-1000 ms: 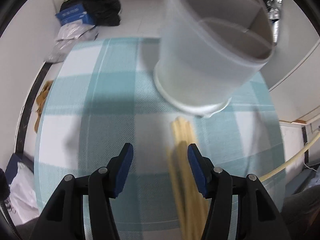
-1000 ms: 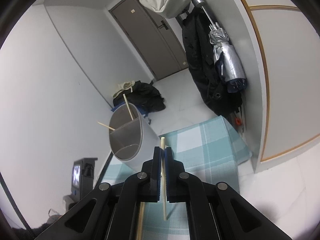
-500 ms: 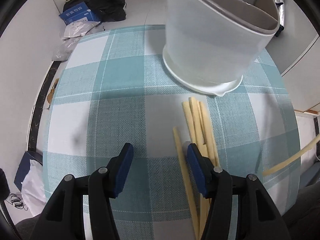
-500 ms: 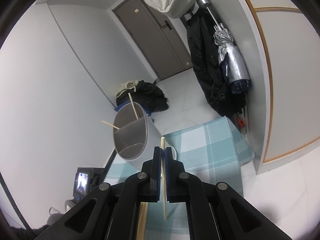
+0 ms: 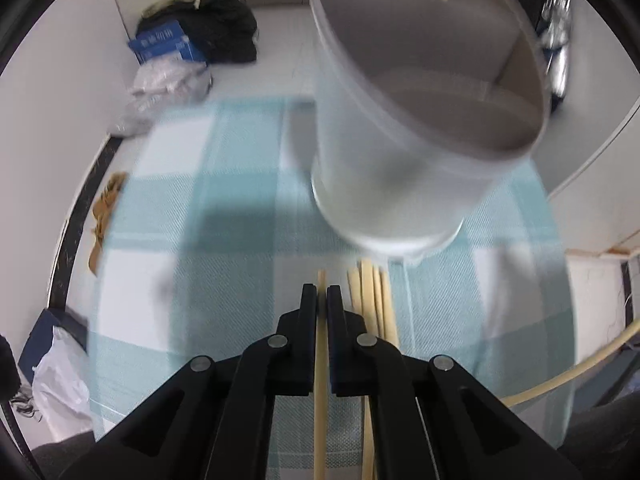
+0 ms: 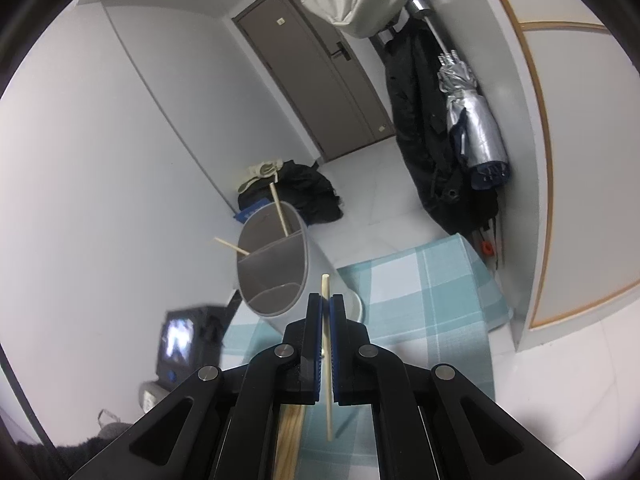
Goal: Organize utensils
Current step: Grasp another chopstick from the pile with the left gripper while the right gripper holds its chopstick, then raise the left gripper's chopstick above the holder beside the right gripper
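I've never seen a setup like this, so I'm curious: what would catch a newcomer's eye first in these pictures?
Probably the big white divided utensil holder looming over the teal checked tablecloth, with two chopsticks already poking out of it. Next, each black hand-held gripper pinches a single pale chopstick: the left hand-held gripper beside a loose bundle of chopsticks on the cloth, the right hand-held gripper raised with its chopstick in the air.

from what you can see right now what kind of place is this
Probably the entryway of a small home, not a kitchen: a grey door, coats and a folded umbrella hung beside it, and a low table under a teal checked cloth.
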`<state>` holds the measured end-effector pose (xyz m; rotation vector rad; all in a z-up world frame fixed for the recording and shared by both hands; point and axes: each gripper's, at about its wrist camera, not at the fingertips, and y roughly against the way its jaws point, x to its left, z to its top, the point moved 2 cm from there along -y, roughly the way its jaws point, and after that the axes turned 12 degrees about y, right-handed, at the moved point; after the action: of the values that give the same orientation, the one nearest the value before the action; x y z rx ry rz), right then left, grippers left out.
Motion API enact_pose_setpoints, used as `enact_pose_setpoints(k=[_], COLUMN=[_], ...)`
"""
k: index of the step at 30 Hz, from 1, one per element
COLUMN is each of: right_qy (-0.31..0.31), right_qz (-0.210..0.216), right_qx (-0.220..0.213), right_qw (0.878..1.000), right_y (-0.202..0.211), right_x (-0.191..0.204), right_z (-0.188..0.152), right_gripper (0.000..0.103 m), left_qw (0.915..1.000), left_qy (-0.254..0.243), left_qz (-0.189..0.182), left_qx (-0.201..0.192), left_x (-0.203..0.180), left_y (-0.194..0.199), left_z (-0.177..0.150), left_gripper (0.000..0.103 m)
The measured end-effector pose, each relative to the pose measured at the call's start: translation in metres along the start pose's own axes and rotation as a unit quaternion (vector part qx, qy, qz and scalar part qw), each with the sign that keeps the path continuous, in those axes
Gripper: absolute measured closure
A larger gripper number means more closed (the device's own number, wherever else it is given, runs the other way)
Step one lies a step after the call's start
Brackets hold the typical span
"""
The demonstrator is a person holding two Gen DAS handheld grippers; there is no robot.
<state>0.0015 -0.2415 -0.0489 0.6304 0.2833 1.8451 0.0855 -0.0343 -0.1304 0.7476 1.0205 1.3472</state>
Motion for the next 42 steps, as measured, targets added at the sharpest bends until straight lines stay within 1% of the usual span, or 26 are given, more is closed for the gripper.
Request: enact_pose_setpoints(k=[1,4,8,10,11,12,14,20,24,31,35,40,42], right_qy=[0.005,0.022,0.039,0.048,0.055,0.062,0.072,0.082,0.09,0.095,0.094,0.099,0.099], right_qz=[0.001,0.004,0.009,0.01,0.011,0.011,0.011,0.008,0.007,0.014,0.019,0.024,0.021], right_qx=[0.001,0.005,0.006,0.002,0.001,0.001,0.001,0.011,0.006,-0.007,-0.015,-0.033,-0.039], right_qw=[1.0,1.0,0.999,0.999,0.998,0.998,0.997,0.997,0.996,0.995,0.995,0.994,0.994], right_y=[-0.001,-0.004,-0.008,-0.007,-0.008,-0.009,-0.012,-0.024,-0.021,-0.014,-0.009,-0.004,-0.004], right_x=[0.003,0.014,0.029,0.036,0.041,0.045,0.052,0.067,0.077,0.088,0.092,0.093,0.091], right_z=[-0.001,-0.003,-0.005,-0.004,-0.004,-0.003,-0.003,-0.003,0.001,0.023,0.045,0.094,0.116], right_gripper=[0.1,0.1,0.1,0.1,0.1,0.1,0.1,0.1,0.1,0.1,0.1,0.1,0.1], left_qw=[0.9997,0.9969,0.9882,0.9829,0.9814,0.9795,0.9773,0.9761,0.9747,0.9721,0.9697,0.964,0.962], left_qy=[0.001,-0.004,-0.013,-0.022,-0.026,-0.032,-0.04,-0.046,-0.05,-0.042,-0.034,-0.026,-0.017], left_qz=[-0.01,-0.032,-0.07,-0.093,-0.097,-0.107,-0.111,-0.114,-0.119,-0.14,-0.151,-0.164,-0.17], left_qx=[-0.023,-0.071,-0.135,-0.157,-0.164,-0.168,-0.176,-0.179,-0.183,-0.184,-0.19,-0.208,-0.213], left_x=[0.003,0.006,0.006,0.009,0.002,0.0,-0.005,-0.003,-0.001,-0.002,-0.005,-0.014,-0.018], left_y=[0.013,0.044,0.09,0.104,0.111,0.116,0.12,0.131,0.143,0.164,0.179,0.199,0.206], left_z=[0.003,0.008,0.004,0.006,0.003,0.001,-0.001,-0.004,-0.005,0.011,0.028,0.062,0.081], left_gripper=[0.102,0.102,0.102,0.102,0.102,0.102,0.102,0.103,0.103,0.103,0.103,0.103,0.103])
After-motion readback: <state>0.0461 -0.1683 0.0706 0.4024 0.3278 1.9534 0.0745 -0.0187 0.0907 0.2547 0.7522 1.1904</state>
